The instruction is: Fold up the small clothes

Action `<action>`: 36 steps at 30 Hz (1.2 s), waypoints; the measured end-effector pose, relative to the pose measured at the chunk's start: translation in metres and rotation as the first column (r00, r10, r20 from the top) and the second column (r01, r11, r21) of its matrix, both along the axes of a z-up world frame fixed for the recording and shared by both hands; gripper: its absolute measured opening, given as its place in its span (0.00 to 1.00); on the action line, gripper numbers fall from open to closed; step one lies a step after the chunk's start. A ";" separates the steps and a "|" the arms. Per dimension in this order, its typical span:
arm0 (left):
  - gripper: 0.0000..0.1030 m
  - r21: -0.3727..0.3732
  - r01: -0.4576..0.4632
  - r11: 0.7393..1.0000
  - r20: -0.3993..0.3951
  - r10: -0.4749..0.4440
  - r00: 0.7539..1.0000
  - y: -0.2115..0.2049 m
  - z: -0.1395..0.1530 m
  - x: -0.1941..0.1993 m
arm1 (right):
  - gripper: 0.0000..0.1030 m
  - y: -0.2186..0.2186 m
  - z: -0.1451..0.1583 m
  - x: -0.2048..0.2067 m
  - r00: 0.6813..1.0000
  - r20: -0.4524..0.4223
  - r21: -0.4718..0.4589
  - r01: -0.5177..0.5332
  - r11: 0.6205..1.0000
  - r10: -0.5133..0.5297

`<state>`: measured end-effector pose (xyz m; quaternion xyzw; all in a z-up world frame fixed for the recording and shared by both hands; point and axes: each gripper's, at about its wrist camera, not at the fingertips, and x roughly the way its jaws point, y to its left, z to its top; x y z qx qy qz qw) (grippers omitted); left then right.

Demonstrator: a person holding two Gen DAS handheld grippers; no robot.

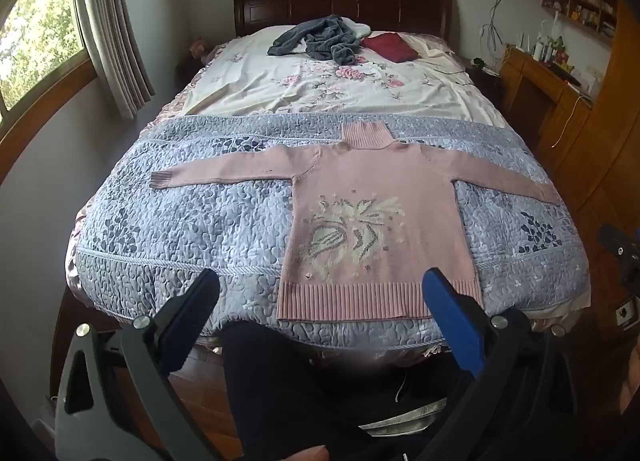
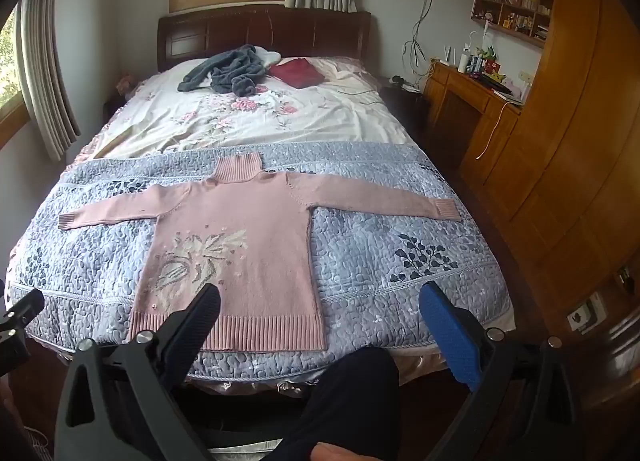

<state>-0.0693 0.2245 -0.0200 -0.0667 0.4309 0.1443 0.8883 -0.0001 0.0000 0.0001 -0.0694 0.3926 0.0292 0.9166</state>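
Observation:
A pink knit sweater [image 1: 372,217] [image 2: 248,237] with a pale flower motif lies flat and face up on the blue-grey quilt [image 1: 180,221] [image 2: 380,245], both sleeves spread wide, collar toward the headboard. My left gripper [image 1: 320,281] hovers open above the foot of the bed, framing the ribbed hem, apart from the cloth. My right gripper [image 2: 320,297] is open too, held above the sweater's hem and right side, nothing between its fingers. Part of the other gripper shows at each view's edge.
A grey garment [image 1: 316,39] [image 2: 228,71] and a folded dark red cloth [image 1: 390,45] [image 2: 297,73] lie near the wooden headboard [image 1: 340,1]. A wooden desk and cabinets [image 2: 520,121] stand along the right. A person's dark-clad leg [image 1: 280,389] [image 2: 352,393] is at the bed's foot.

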 end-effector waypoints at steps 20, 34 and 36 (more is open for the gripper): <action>0.97 -0.007 -0.007 1.000 0.018 0.008 1.000 0.004 0.004 -0.002 | 0.96 -0.001 0.000 0.002 1.000 -0.001 0.001 -0.006 1.000 0.006; 0.97 -0.008 -0.003 1.000 0.019 0.003 1.000 0.001 0.003 -0.002 | 0.96 0.000 -0.006 0.003 1.000 -0.011 0.011 -0.001 1.000 0.002; 0.97 -0.010 -0.004 1.000 0.023 0.004 1.000 0.002 0.004 -0.002 | 0.96 -0.001 -0.007 0.004 1.000 -0.015 0.012 -0.001 1.000 0.001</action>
